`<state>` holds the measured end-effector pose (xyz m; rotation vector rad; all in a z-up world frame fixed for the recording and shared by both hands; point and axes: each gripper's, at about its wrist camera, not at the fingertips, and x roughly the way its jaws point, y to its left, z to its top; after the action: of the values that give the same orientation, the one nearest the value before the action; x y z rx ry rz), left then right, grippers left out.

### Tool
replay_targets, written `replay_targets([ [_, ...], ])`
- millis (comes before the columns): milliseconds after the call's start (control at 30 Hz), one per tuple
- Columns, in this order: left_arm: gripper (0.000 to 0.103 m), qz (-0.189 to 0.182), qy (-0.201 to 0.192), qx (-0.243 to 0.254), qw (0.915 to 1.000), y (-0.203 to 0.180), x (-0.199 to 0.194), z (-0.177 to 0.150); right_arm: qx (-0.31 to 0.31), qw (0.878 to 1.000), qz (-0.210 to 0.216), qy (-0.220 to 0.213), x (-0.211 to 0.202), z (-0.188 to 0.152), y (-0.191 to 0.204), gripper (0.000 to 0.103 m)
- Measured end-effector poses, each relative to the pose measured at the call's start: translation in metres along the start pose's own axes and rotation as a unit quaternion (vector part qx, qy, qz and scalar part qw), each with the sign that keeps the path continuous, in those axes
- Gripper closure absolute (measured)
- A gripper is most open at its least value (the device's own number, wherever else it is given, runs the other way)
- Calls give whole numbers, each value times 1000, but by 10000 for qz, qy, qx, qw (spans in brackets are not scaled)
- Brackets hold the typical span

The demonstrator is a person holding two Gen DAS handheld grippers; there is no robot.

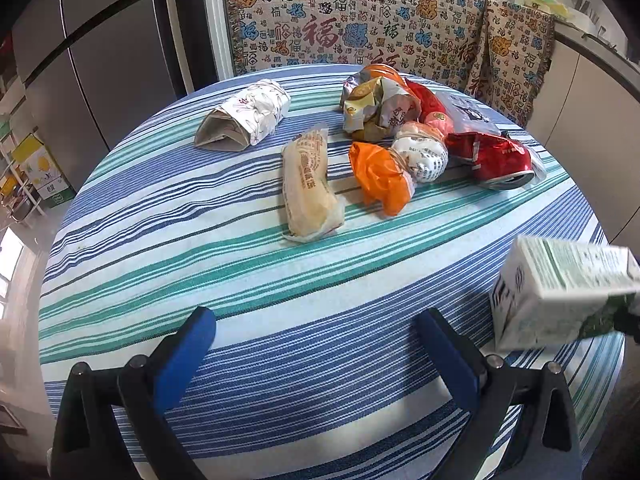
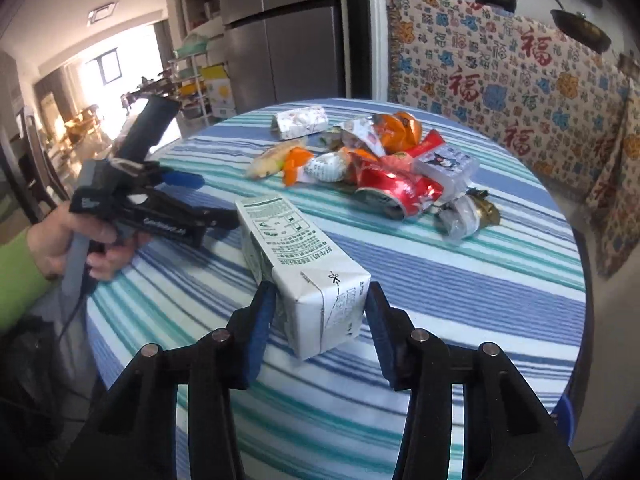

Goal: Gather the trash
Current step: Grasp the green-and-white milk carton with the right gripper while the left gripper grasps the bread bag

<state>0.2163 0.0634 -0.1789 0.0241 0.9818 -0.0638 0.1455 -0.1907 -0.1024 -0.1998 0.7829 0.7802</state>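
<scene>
Striped blue, green and white cloth covers the round bench, and its near half lies bare. At the near edge, the right hand-held gripper has a white-and-green milk carton between its blue pads; whether they press it I cannot tell. Left of the carton, the left hand-held gripper stands wide open and empty over bare cloth. Beyond the carton sits the trash: a beige wrapper, an orange bag, a crushed red can and a floral paper roll farther left. Behind the bench's far edge hangs a patterned blanket.
</scene>
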Motion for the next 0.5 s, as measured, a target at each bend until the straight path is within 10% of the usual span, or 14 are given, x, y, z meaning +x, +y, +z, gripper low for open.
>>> replay_targets([
  [233, 2, -255, -117, -154, 9995, 15, -9, 2, -596, 9977, 167, 282, 15, -10, 28, 45],
  [367, 2, -275, -195, 9, 9994, 15, -11, 21, -763, 9969, 123, 128, 16, -4, 30, 18],
  [467, 3, -302, -252, 65, 9992, 15, -5, 40, -696, 9973, 180, 129, 20, 1, 25, 19],
  [500, 10, -316, -234, 88, 9992, 14, 0, 47, -595, 9978, 257, 162, 23, 4, 22, 34],
])
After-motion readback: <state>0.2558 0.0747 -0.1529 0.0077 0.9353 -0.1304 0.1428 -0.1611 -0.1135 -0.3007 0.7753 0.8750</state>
